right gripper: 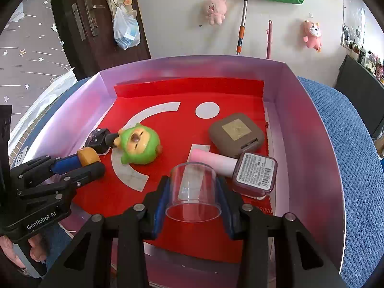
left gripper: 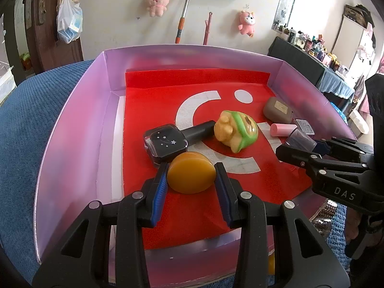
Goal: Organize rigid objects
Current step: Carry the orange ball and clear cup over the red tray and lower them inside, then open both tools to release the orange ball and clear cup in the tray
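Left claw (left gripper: 190, 176) clamped on an amber disc (left gripper: 190, 172) — low over the red mat (left gripper: 204, 206) inside the pink box (left gripper: 72, 132), just beside a black star-printed bottle (left gripper: 168, 140). Right claw (right gripper: 193, 193) gripping a clear cylinder (right gripper: 193, 189) — next to a pink-capped bottle (right gripper: 254, 174), near a brown case (right gripper: 236, 135) and a green toy (right gripper: 139, 145).

Your far half of the box (right gripper: 312, 124) floor lies open; the toy (right gripper: 139, 145), compact (right gripper: 236, 132) and bottle (left gripper: 168, 141) crowd its middle; walls hem the sides.
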The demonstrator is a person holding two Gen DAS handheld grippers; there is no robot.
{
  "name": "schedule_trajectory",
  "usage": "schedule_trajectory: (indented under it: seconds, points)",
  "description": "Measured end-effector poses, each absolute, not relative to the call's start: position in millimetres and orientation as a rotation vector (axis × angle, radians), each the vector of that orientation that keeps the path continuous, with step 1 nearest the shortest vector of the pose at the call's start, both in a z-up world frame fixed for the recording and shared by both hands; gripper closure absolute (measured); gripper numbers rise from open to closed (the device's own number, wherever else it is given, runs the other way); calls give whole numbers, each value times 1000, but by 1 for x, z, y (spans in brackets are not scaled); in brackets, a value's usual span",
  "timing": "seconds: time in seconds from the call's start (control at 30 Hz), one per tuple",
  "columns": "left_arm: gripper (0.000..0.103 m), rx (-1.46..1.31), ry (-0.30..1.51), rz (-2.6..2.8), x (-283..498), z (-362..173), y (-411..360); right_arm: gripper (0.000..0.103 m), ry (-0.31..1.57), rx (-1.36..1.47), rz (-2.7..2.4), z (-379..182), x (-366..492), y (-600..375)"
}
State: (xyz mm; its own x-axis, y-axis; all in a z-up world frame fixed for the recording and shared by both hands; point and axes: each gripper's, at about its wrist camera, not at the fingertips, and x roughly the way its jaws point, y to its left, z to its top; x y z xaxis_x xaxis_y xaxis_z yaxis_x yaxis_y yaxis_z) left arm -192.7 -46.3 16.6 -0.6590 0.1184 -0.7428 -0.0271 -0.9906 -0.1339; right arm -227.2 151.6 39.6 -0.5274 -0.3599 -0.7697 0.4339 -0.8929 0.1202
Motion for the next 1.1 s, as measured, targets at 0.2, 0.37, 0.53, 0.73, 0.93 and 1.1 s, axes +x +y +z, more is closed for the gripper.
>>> schedule_trajectory:
  seconds: [0.2,0.37,0.53,0.73,0.93,1.1]
  points:
    - [67,-1260,-154,2795,-192,17,-45,62,116,1184,-2401,41,-227,151]
    - [67,-1263,-133,2807,-190,19,-42,62,103,1181,-2393,41,-226,153]
    - [50,-1233,-127,2828,-187,23,-40,62,81,1182,-2382,42,-224,154]
    - [36,-1199,-109,2838,-182,28,-35,53,73,1163,-2384,46,-219,156]
    - [32,-1187,-119,2833,-178,32,-34,48,55,1135,-2388,53,-214,159]
    - [27,-1160,-126,2829,-172,38,-33,46,36,1107,-2388,59,-206,163]
